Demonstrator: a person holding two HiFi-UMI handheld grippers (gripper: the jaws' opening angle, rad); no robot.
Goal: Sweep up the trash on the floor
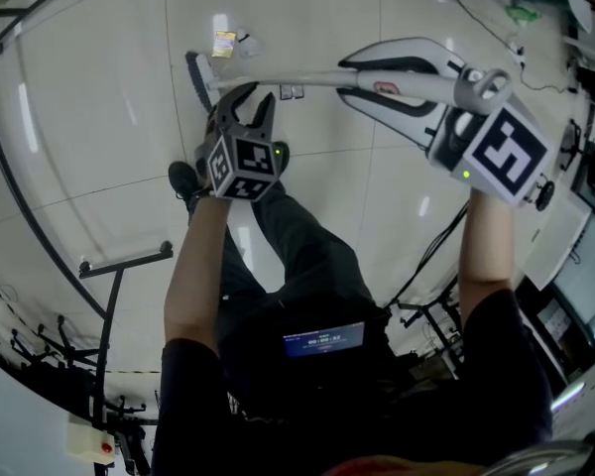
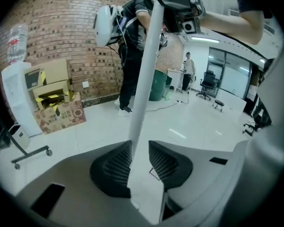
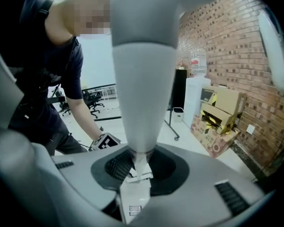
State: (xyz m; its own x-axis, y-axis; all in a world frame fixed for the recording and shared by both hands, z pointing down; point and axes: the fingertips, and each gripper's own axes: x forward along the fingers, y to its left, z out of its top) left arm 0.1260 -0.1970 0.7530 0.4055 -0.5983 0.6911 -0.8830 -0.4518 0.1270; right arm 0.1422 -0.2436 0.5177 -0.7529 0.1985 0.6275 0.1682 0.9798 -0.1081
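Note:
A white broom handle [image 1: 317,78] runs across the head view to a dark broom head [image 1: 198,75] on the pale tiled floor. Small trash [image 1: 224,42], a yellow and clear wrapper, lies just beyond the head. My left gripper [image 1: 250,95] is shut on the lower handle; in the left gripper view the handle [image 2: 144,79] rises between the pads of the left gripper [image 2: 139,157]. My right gripper [image 1: 456,92] is shut on the handle's upper end. There the handle [image 3: 142,79] narrows between the right gripper's [image 3: 139,162] pads. A white and black dustpan [image 1: 397,97] sits behind the handle.
A black rolling stand [image 1: 124,261] is at the left by the person's leg. Cardboard boxes [image 2: 54,103] and a water dispenser [image 2: 14,93] stand by the brick wall. A cable [image 1: 476,13] crosses the floor at the far right. Another person [image 2: 187,70] stands far off.

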